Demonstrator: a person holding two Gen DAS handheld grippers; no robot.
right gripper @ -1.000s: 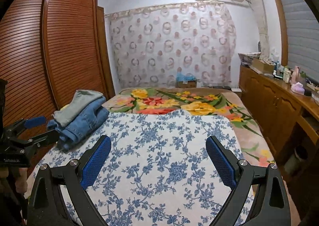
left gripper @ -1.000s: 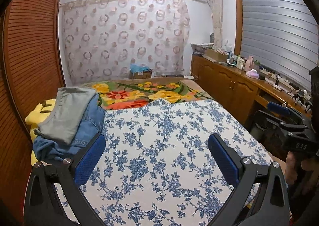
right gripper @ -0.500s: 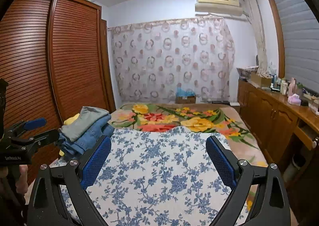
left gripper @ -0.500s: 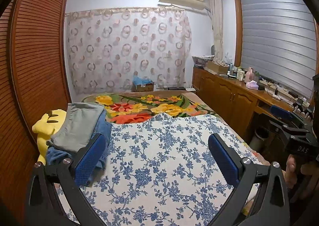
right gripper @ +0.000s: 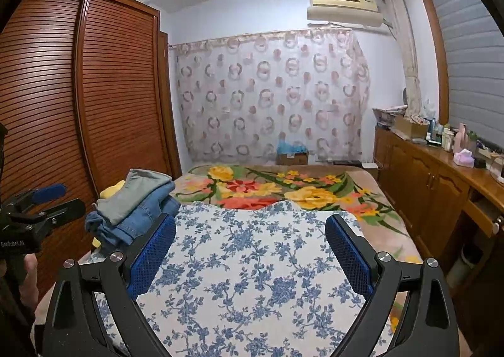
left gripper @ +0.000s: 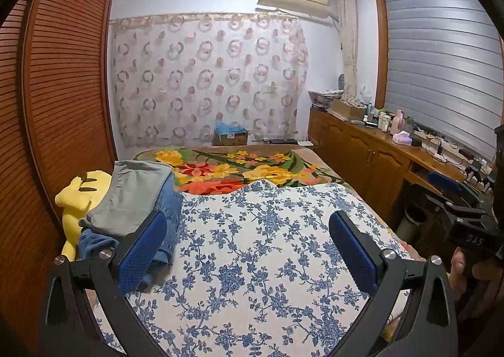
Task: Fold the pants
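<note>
A pile of folded pants lies at the left edge of the bed: grey pants [left gripper: 135, 196] on top of blue jeans [left gripper: 170, 212]. The pile also shows in the right wrist view, grey pants [right gripper: 135, 193] over jeans [right gripper: 141, 218]. My left gripper [left gripper: 249, 250] is open and empty, held above the blue-flowered sheet [left gripper: 258, 250], with the pile just beyond its left finger. My right gripper [right gripper: 250, 251] is open and empty above the same sheet [right gripper: 252, 262]. Each gripper shows at the edge of the other's view.
A yellow plush toy [left gripper: 78, 196] lies under the pile by the brown slatted wardrobe [left gripper: 60, 105]. A flowered blanket [left gripper: 239, 171] covers the far bed. A wooden cabinet [left gripper: 371, 161] with bottles runs along the right. A cardboard box [left gripper: 230, 136] stands by the curtain.
Both grippers have risen and tilted up away from the bed, so more wall and ceiling show. Both stay open and empty. The pants pile has not moved.
</note>
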